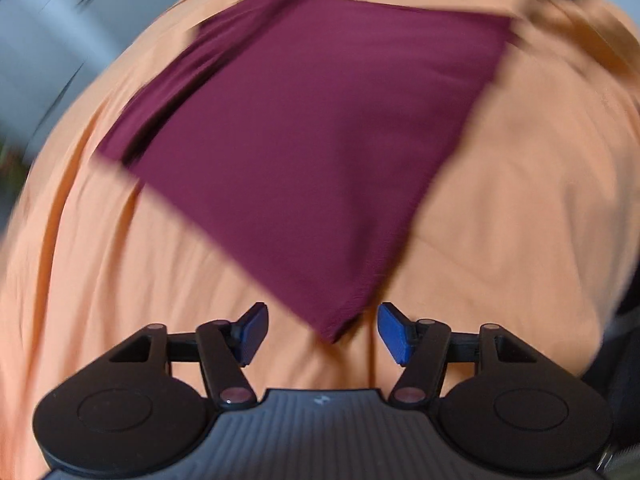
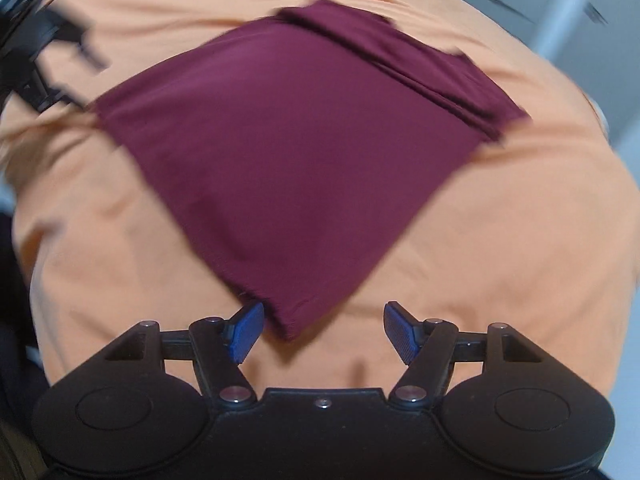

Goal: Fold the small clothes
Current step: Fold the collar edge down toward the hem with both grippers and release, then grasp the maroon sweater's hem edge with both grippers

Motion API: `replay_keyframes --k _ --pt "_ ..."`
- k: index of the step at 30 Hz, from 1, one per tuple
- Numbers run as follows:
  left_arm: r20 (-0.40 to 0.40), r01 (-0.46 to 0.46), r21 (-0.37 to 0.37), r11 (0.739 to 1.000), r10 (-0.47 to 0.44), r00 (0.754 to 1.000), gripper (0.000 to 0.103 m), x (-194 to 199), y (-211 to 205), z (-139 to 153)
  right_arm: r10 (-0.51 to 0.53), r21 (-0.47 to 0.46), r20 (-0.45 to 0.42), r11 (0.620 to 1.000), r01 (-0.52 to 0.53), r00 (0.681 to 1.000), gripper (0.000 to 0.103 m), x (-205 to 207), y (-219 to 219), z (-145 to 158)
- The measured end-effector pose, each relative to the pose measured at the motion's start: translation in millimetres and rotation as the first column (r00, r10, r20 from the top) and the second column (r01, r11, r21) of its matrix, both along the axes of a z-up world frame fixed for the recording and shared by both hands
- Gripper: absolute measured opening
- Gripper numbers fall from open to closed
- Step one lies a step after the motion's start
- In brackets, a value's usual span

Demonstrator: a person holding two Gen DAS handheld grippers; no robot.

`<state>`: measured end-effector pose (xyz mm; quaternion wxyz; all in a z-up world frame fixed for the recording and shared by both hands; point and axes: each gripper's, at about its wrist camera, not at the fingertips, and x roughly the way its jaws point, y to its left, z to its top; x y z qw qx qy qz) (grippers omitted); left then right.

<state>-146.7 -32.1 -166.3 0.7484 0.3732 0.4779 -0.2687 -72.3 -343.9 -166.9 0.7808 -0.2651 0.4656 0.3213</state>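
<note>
A maroon garment [image 1: 312,128] lies folded into a rough square on an orange sheet [image 1: 100,280], with layered folds along its far left edge. My left gripper [image 1: 322,334] is open, and the garment's near corner lies between its blue pads [image 1: 254,332]. In the right wrist view the same garment [image 2: 296,152] lies flat with its folded layers at the far right. My right gripper [image 2: 324,332] is open, with another near corner of the garment beside its left blue pad [image 2: 246,330]. Neither gripper holds the cloth. Both views are blurred by motion.
The orange sheet [image 2: 500,260] covers the whole work surface and is wrinkled. The black left gripper [image 2: 44,52] shows at the far left of the right wrist view. A pale wall or floor [image 1: 48,40] lies beyond the sheet's edge.
</note>
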Motion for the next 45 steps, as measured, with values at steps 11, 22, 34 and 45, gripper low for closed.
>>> replay_keyframes --k 11,22,34,45 --pt "0.019 0.346 0.221 0.912 -0.359 0.933 0.048 4.6 -26.4 -49.5 0.079 -0.006 0.003 0.997 -0.079 0.997 0.070 6.6 6.9 6.7" --pt "-0.175 0.148 -0.067 0.987 -0.157 0.972 0.019 60.7 -9.8 -3.5 0.083 -0.017 -0.018 0.996 -0.083 0.996 0.070 12.0 3.1 4.9" --pt "-0.291 0.036 -0.240 0.970 -0.107 0.951 0.013 109.1 18.5 35.1 0.038 -0.002 -0.023 0.999 -0.038 0.999 0.072 29.6 -3.9 6.6" --pt "-0.265 -0.430 -0.337 0.838 0.353 0.897 0.013 212.9 59.0 25.0 0.014 0.074 -0.059 0.997 -0.010 0.998 0.075 44.2 -12.5 16.7"
